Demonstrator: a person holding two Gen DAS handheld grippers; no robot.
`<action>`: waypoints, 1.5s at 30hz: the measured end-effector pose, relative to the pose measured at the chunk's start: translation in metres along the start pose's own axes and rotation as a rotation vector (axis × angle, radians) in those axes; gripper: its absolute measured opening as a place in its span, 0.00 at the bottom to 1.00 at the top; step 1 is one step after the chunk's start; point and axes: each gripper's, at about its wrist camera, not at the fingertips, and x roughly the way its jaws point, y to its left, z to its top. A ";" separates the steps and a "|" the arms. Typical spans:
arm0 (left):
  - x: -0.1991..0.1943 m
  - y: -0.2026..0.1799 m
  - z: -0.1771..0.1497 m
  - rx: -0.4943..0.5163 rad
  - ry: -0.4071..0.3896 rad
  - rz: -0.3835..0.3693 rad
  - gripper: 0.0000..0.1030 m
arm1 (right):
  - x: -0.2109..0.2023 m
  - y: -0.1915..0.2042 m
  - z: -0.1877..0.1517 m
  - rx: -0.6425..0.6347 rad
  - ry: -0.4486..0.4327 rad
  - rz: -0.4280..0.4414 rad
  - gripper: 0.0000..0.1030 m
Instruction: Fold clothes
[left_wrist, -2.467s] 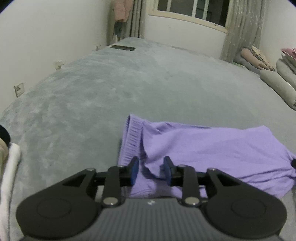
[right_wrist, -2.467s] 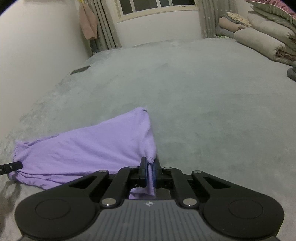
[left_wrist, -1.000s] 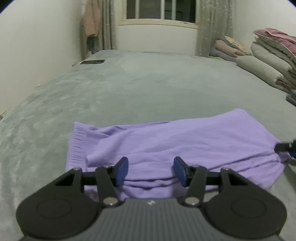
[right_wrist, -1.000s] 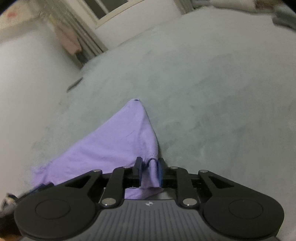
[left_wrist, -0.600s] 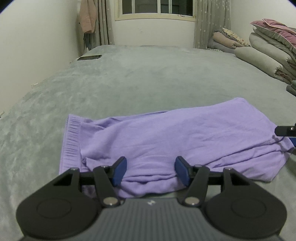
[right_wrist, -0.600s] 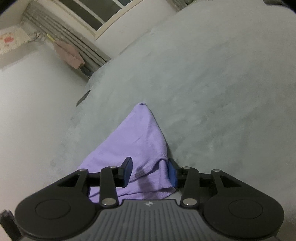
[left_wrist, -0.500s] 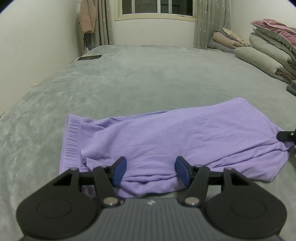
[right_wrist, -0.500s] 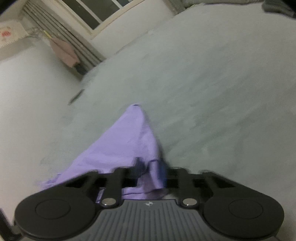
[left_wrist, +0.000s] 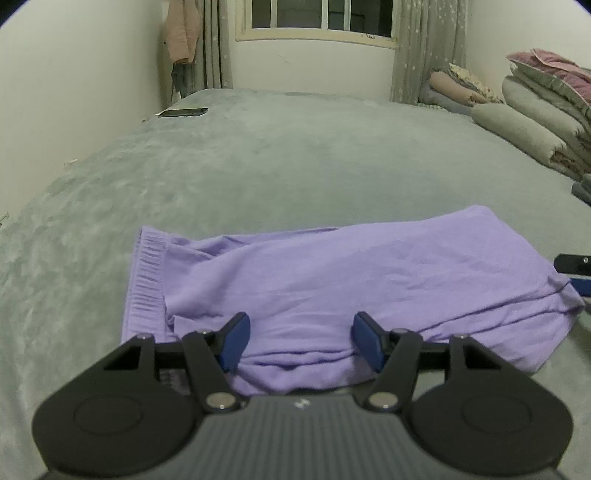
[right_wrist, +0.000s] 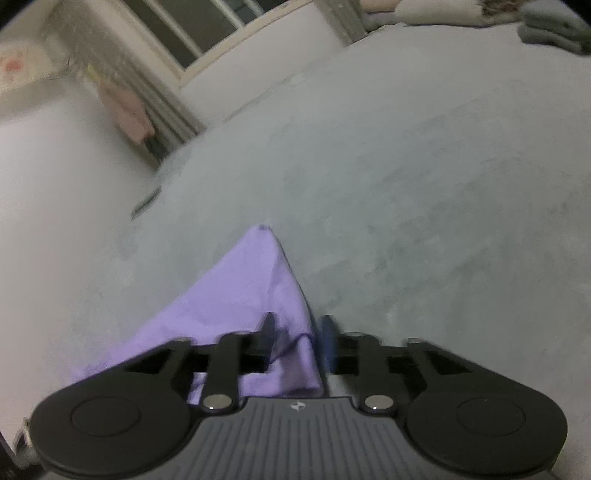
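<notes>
Lying flat on the grey bed cover, the purple garment stretches sideways, its ribbed waistband beyond the left gripper's left finger. That gripper's blue pads stand spread and widening over the near folded edge, pressing nothing. The right gripper's jaws are opening, the garment's end corner loose between its fingers.
</notes>
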 end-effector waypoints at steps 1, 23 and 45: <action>0.001 -0.001 -0.001 0.006 0.002 0.004 0.58 | 0.003 0.002 -0.001 0.001 -0.006 0.003 0.42; -0.028 0.073 0.022 -0.289 -0.020 -0.075 0.66 | 0.006 0.062 -0.014 -0.267 -0.097 -0.127 0.07; -0.047 0.203 0.019 -0.723 -0.063 -0.050 0.67 | 0.037 0.273 -0.205 -1.128 -0.242 0.096 0.06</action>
